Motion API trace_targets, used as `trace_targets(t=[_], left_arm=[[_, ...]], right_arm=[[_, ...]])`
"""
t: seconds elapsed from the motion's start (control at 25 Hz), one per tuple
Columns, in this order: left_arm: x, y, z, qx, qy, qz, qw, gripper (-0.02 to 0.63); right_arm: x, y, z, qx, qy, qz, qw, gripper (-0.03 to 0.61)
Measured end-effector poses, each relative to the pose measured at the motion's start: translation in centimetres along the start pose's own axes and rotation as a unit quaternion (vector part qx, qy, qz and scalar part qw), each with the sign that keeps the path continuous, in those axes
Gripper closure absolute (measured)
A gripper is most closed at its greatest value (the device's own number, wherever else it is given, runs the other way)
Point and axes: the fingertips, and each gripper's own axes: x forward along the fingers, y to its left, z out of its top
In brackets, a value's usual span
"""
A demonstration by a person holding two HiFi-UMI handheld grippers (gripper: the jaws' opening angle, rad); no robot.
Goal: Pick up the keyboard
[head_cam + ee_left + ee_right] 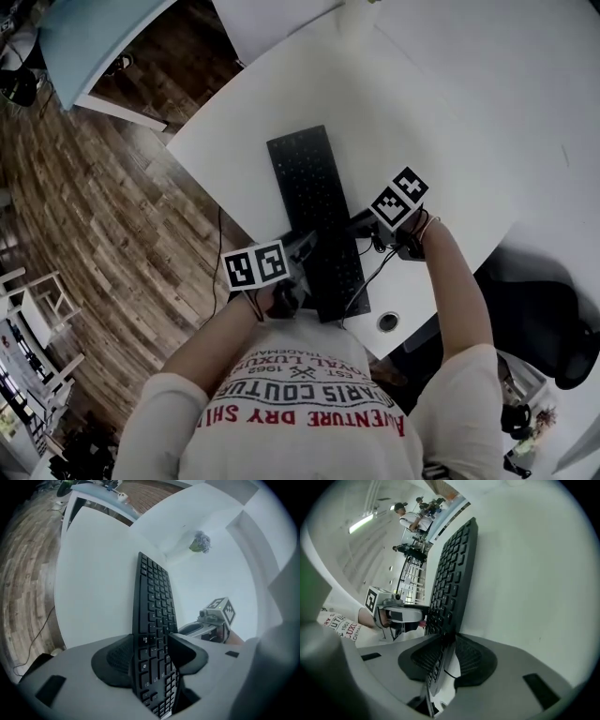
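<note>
Keyboard [314,216] is lying lengthwise on the white desk [422,112], with one end sitting right at the desk's near edge, and both tools are biting on that end. The left tool [150,646] is clamping its left side and the right tool [446,641] is pinching its right side, pads pressing on it. So the grasp step is looking pretty much done imo. The lift is coming next, and it's calling for both hands rising together and level so the board isn't twisting or slipping out.
</note>
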Motion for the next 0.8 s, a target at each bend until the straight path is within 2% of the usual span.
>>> trace_targets(t=[0.08, 0.28, 0.8], left_arm=[[-0.2, 0.4, 0.2, -0.014, -0.002, -0.008, 0.9999, 0.395], [-1.1, 2.0, -0.4, -0.037, -0.012, -0.022, 0.999, 0.491], [-2.4, 2.0, -1.0, -0.029, -0.019, -0.085, 0.9958, 0.509]], right_arm=[[0.0, 0.1, 0.4, 0.012, -0.016, -0.001, 1.0, 0.471], [0.6, 1.0, -0.3, 0.005, -0.021, -0.01, 1.0, 0.48], [0.0, 3.1, -0.3, -0.021, -0.055, -0.009, 0.998, 0.492]])
